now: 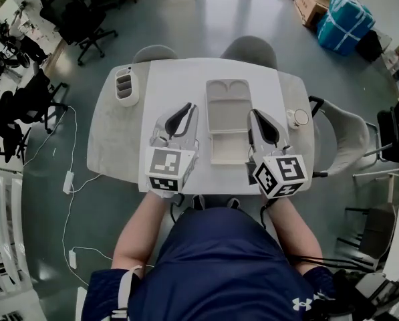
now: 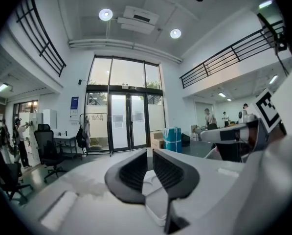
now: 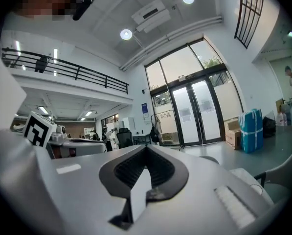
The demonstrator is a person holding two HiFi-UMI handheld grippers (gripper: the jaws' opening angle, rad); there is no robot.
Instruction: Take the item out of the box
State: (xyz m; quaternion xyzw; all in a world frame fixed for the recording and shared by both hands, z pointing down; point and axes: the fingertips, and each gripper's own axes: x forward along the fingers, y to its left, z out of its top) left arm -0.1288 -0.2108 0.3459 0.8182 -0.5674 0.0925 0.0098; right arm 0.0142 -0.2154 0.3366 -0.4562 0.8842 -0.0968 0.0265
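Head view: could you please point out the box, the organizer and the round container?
box (image 1: 228, 148), head view, bare floor of its near half.
organizer (image 1: 136, 85), head view, its right wall.
round container (image 1: 298, 118), head view, middle of its top.

An open office hall with swivel chairs (image 1: 79, 17), glass entrance doors (image 2: 128, 126) and a mezzanine railing (image 2: 224, 58).

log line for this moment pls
left gripper: slightly open, empty | right gripper: shut, empty | open white plastic box: between grippers, not held
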